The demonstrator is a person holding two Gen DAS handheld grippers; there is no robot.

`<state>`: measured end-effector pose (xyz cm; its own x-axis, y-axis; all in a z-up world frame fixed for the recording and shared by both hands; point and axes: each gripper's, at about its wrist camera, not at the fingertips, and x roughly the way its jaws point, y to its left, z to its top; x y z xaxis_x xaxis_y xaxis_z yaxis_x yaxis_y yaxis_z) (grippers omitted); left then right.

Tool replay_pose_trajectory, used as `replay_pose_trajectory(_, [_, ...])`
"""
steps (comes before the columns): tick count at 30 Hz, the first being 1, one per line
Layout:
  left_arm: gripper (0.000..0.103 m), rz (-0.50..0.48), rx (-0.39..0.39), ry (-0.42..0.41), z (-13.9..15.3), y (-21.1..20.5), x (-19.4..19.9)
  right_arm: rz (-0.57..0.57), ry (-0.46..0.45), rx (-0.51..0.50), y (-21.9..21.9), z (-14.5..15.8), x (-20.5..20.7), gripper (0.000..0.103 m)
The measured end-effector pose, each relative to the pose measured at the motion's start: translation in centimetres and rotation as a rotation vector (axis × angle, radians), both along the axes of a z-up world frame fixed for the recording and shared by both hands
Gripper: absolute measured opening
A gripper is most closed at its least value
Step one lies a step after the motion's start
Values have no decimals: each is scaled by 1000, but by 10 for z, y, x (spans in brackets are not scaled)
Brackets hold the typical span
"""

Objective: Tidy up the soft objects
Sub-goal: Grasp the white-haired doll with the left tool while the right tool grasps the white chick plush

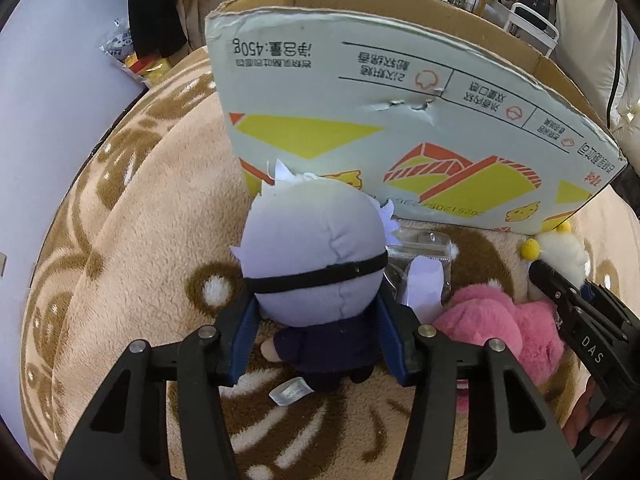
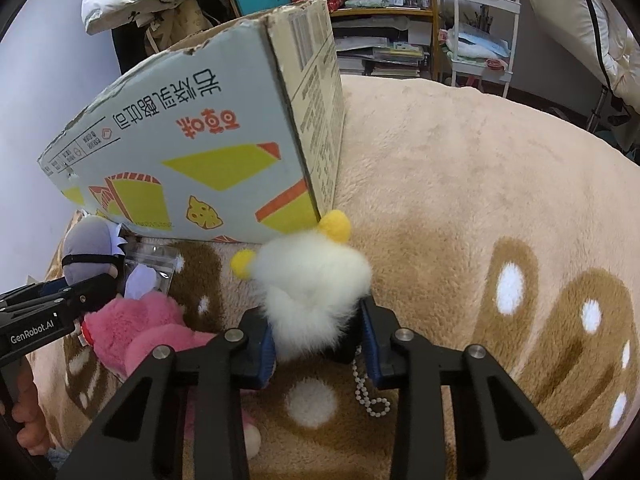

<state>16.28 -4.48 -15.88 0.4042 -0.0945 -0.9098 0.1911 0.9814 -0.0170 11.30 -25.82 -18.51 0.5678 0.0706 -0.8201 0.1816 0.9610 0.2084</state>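
Observation:
A plush doll (image 1: 316, 252) with a grey head, black blindfold band and dark suit lies on the tan blanket (image 1: 152, 240). My left gripper (image 1: 318, 336) is shut on it, blue pads (image 1: 244, 332) pressing both sides below the head. A fluffy white plush (image 2: 312, 276) with yellow pompoms and a bead chain (image 2: 368, 392) sits in my right gripper (image 2: 320, 344), which is shut on its lower part. A pink plush (image 1: 500, 324) lies between the two grippers. Just behind stands an open cardboard box (image 1: 400, 120), its printed side facing me.
A clear plastic bag (image 1: 424, 256) with a paper slip lies beside the doll, at the box's foot. A pale wall (image 1: 48, 120) bounds the left. Shelves (image 2: 384, 8) and a white trolley (image 2: 480, 40) stand behind. The blanket (image 2: 460, 200) spreads wide to the right.

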Motion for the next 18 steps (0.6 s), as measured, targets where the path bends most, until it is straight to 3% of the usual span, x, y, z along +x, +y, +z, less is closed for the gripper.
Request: replay_pose_trajectory(18, [53, 11, 23, -15, 7, -2, -11, 24, -3, -36, 11, 3, 2, 35])
